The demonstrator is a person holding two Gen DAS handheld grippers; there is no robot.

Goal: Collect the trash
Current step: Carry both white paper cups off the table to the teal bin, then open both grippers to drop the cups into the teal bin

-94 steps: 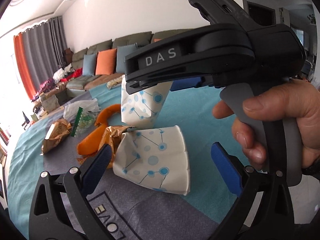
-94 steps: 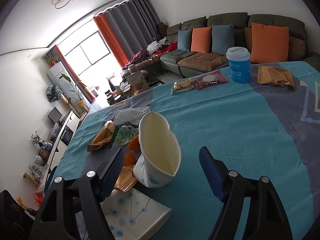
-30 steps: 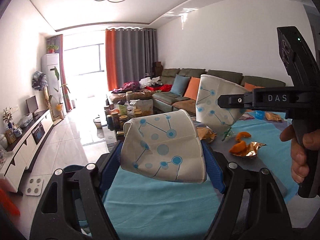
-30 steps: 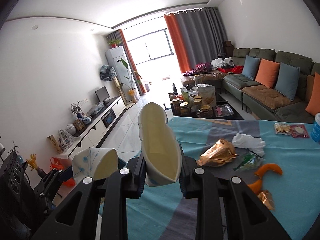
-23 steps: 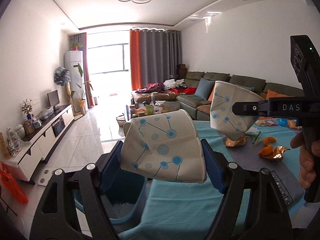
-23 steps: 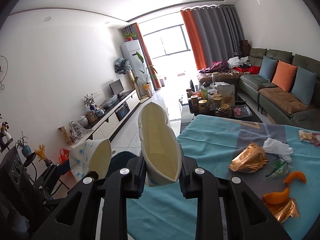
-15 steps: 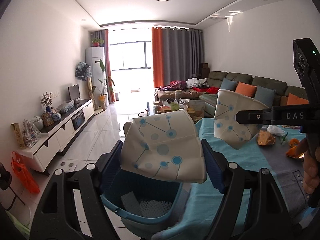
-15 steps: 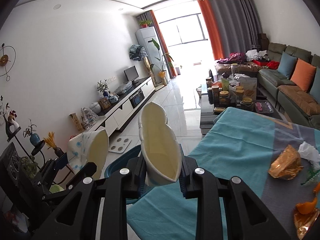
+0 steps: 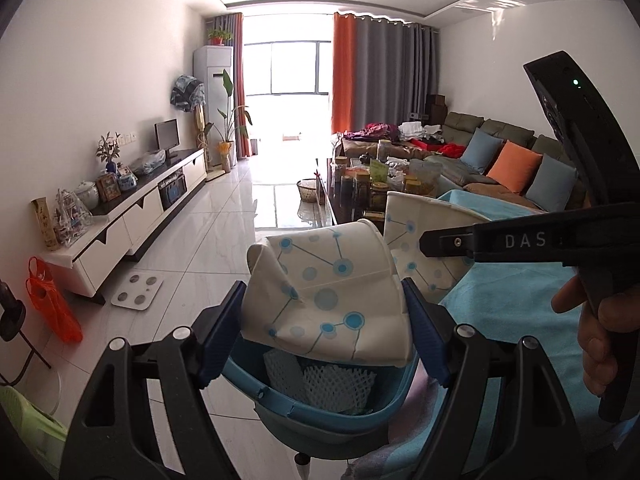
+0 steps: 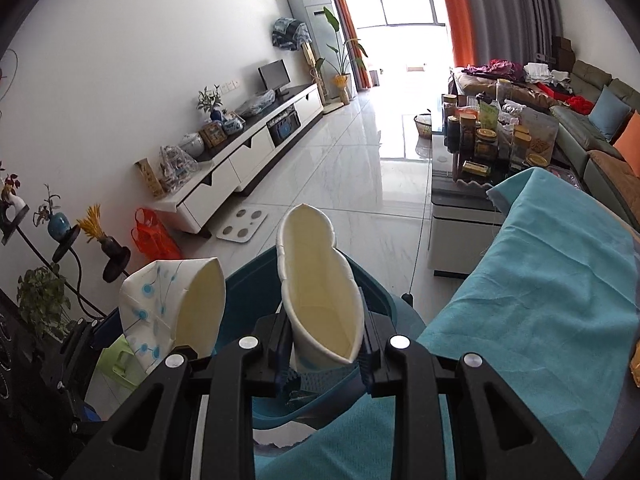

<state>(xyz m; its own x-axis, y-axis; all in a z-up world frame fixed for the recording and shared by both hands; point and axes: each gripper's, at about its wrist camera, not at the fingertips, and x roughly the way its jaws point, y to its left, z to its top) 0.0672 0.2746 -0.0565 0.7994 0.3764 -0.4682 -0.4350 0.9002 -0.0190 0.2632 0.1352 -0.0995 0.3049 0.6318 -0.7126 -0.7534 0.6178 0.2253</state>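
My left gripper is shut on a crushed white paper cup with blue dots and holds it right above the blue trash bin, which holds white foam netting. My right gripper is shut on a second squashed paper cup, also over the bin. In the left wrist view the right gripper's cup is just right of mine. In the right wrist view the left gripper's cup is at the lower left.
The table with its teal cloth lies to the right of the bin. A glass coffee table with jars, a sofa, a TV cabinet and a floor scale stand around the tiled floor.
Both grippers have swung left off the table with their cups and now hang over the blue bin, which fills more of both views. The table trash is out of view.
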